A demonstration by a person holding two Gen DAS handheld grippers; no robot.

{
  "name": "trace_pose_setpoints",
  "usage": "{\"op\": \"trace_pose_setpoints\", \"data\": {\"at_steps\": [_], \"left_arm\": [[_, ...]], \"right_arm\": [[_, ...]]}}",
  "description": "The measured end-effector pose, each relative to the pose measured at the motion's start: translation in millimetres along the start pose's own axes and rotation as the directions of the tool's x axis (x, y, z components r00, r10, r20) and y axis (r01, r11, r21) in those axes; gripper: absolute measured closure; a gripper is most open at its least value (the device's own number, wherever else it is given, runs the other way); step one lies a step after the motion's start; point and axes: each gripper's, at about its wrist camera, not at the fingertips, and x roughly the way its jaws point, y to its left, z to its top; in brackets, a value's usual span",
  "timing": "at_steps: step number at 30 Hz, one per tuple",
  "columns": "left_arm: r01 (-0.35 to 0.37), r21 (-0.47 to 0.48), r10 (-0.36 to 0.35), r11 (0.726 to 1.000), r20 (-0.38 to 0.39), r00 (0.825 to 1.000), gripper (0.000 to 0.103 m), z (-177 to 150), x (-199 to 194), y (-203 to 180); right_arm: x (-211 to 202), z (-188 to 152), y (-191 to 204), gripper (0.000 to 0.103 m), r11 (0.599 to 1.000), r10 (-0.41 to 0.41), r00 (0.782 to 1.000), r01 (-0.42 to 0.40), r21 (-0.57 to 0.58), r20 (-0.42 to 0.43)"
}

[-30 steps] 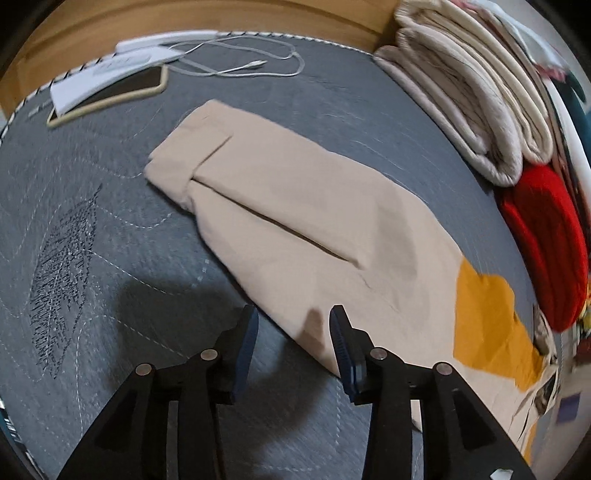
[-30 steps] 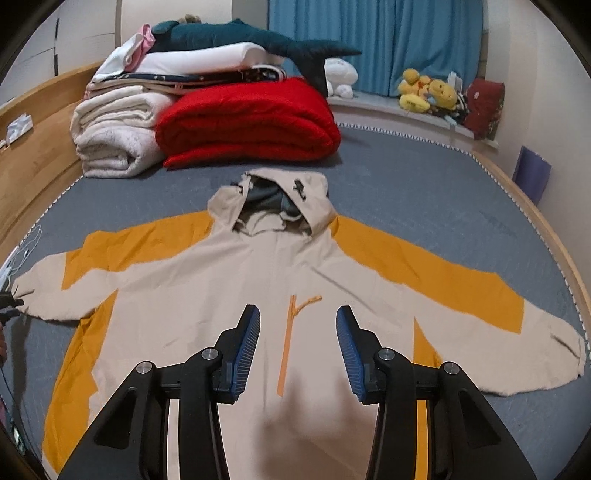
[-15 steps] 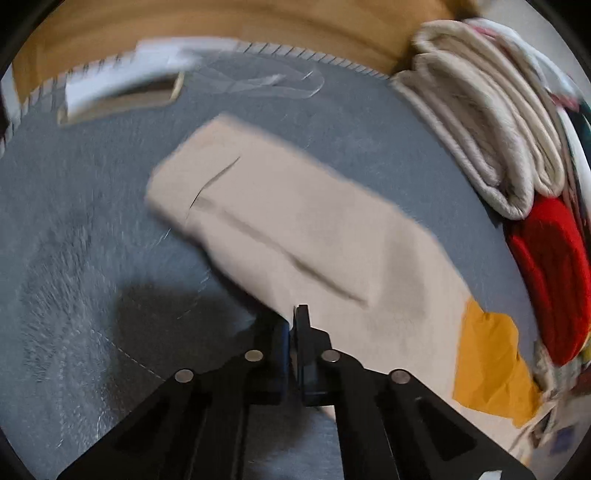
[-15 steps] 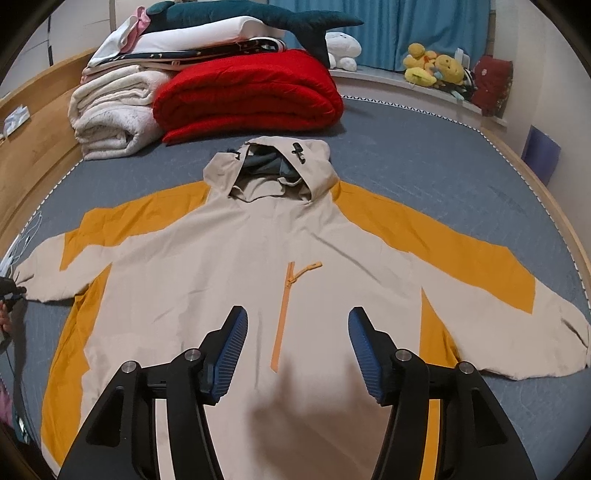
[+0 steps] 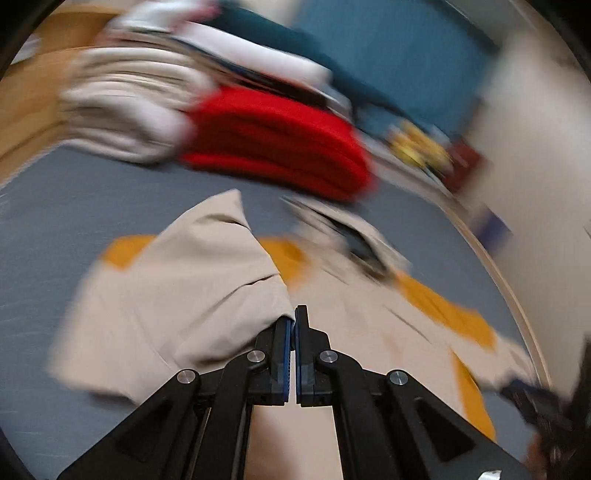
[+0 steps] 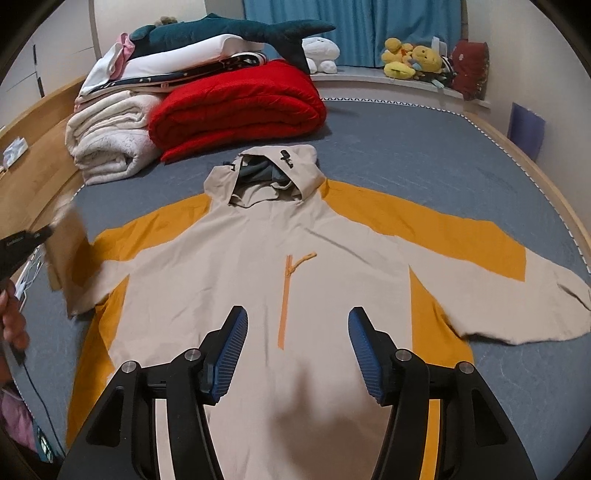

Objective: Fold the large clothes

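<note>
A beige and orange hooded jacket [image 6: 258, 258] lies face up on the grey bed [image 6: 424, 158], its hood [image 6: 266, 173] pointing away. My left gripper [image 5: 294, 321] is shut on the end of the jacket's beige sleeve [image 5: 207, 288] and holds it up off the bed, over the jacket's shoulder; this view is blurred. The right wrist view shows that gripper [image 6: 26, 240] at the left edge, with the lifted sleeve [image 6: 66, 258] smeared beside it. My right gripper [image 6: 295, 317] hangs open above the jacket's front, by the lower end of the orange zipper [image 6: 286, 295], with nothing between its fingers.
A folded red blanket [image 6: 236, 107] and rolled white blankets [image 6: 107, 140] sit beyond the hood, with a shark plush [image 6: 229, 29] on top. Plush toys [image 6: 413, 59] line the far ledge. The wooden bed frame [image 6: 33, 155] runs along the left, where white cables [image 6: 29, 273] lie.
The left gripper closed on the sleeve's end, then lifted and swung it fast toward the jacket's body. The right gripper's jaws widened and it shifted slightly over the jacket's front.
</note>
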Motion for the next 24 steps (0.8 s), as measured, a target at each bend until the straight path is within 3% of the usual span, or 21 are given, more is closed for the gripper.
{"op": "trace_pose_setpoints", "data": {"at_steps": [2, 4, 6, 9, 11, 14, 16, 17, 19, 20, 24], "left_arm": [[0.086, 0.076, -0.075, 0.993, -0.130, 0.989, 0.096, -22.2, 25.0, -40.7], [0.103, 0.136, -0.068, 0.985, -0.240, 0.968, 0.093, -40.6, 40.7, -63.3], [0.089, 0.137, -0.053, 0.987, -0.247, 0.968, 0.093, -41.7, 35.6, -66.1], [0.078, 0.041, -0.070, 0.996, -0.176, 0.982, 0.088, -20.5, 2.2, -48.0], [0.049, -0.077, -0.059, 0.996, -0.127, 0.990, 0.080, -10.5, -23.9, -29.6], [0.008, -0.246, -0.043, 0.969, -0.137, 0.990, 0.079, -1.3, -37.2, 0.8], [0.001, -0.264, -0.041, 0.965, -0.148, 0.988, 0.079, -7.0, -29.2, 13.2], [-0.025, -0.258, -0.019, 0.966, -0.167, 0.986, 0.079, -13.5, -19.1, 21.0], [-0.066, -0.268, 0.006, 0.961, -0.216, 0.976, 0.079, -28.4, 4.6, 36.5], [-0.089, -0.296, 0.003, 0.951, -0.280, 0.960, 0.079, -39.5, 22.8, 45.6], [-0.116, -0.406, -0.056, 0.907, -0.389, 0.919, 0.079, -56.1, 66.3, 68.3]], "right_arm": [[-4.0, 0.0, -4.4, 0.045, 0.999, 0.013, 1.000, -0.013, 0.040, -0.001], [-6.7, -1.4, -7.6, 0.045, 0.998, 0.022, 1.000, -0.022, 0.061, -0.002], [-7.3, -3.5, -9.7, 0.045, 0.998, 0.022, 1.000, -0.021, 0.065, -0.012], [-7.4, -3.8, -13.7, 0.045, 0.997, 0.029, 0.999, -0.027, 0.075, -0.028], [-8.5, -1.1, -15.9, 0.045, 0.996, 0.034, 0.999, -0.032, 0.087, -0.027], [-9.2, 3.4, -15.5, 0.048, 0.994, 0.050, 0.999, -0.049, 0.100, -0.011], [-6.2, 4.2, -8.0, 0.069, 0.995, 0.062, 0.998, -0.061, 0.082, -0.012], [-4.3, 4.2, -4.1, 0.072, 0.995, 0.072, 0.997, -0.071, 0.076, -0.016], [-1.0, 2.9, 6.2, 0.076, 0.994, 0.096, 0.995, -0.095, 0.049, -0.011], [0.6, 1.4, 9.4, 0.076, 0.995, 0.098, 0.995, -0.098, 0.032, -0.007], [17.0, -7.3, 32.2, 0.076, 0.989, 0.144, 0.989, -0.144, -0.023, -0.034]]}}
